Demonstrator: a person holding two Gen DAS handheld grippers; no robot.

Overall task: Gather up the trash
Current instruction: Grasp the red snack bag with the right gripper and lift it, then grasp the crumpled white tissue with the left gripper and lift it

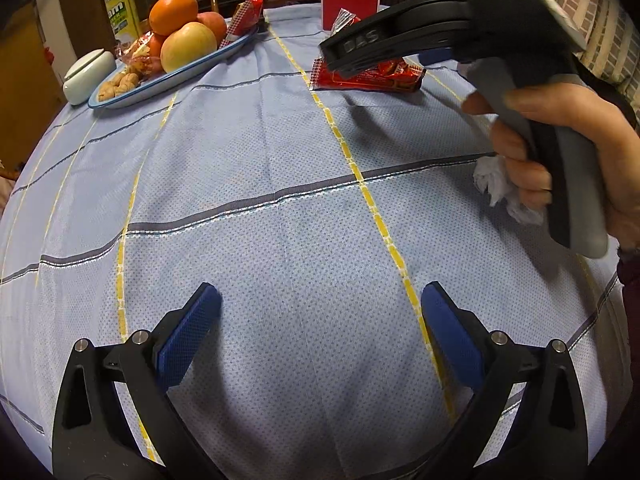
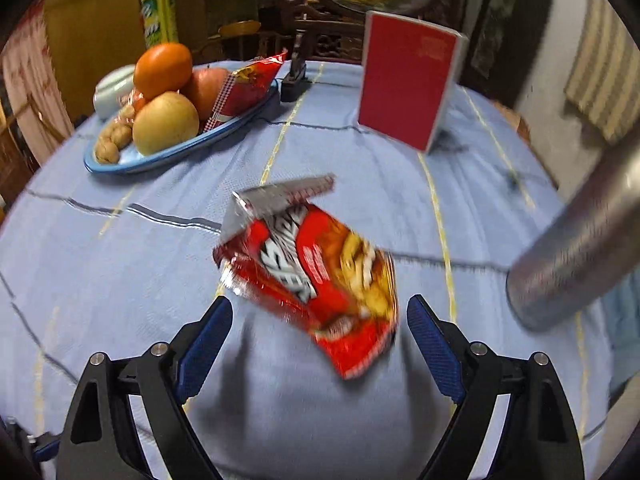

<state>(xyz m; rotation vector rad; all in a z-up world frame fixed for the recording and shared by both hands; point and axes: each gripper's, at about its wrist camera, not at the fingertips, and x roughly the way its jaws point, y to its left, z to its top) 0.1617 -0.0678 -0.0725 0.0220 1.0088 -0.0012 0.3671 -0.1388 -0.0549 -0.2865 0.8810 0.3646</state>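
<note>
Right gripper (image 2: 320,344) jaws apart around red wrapper (image 2: 316,280), left gripper (image 1: 320,340) apart, empty. Risk: crinkly foil slips or slides on counter (image 2: 120,280) cloth.

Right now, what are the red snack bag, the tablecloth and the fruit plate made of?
Snack bag: looks like thin plastic foil, shiny and crinkled, with a silvery inside at the torn top.
Tablecloth: looks like woven fabric, matte blue with a dotted weave, creases and stitched stripes.
Fruit plate: smooth and glossy with a blue rim; could be enamel, ceramic or plastic, the pictures cannot settle which.
</note>
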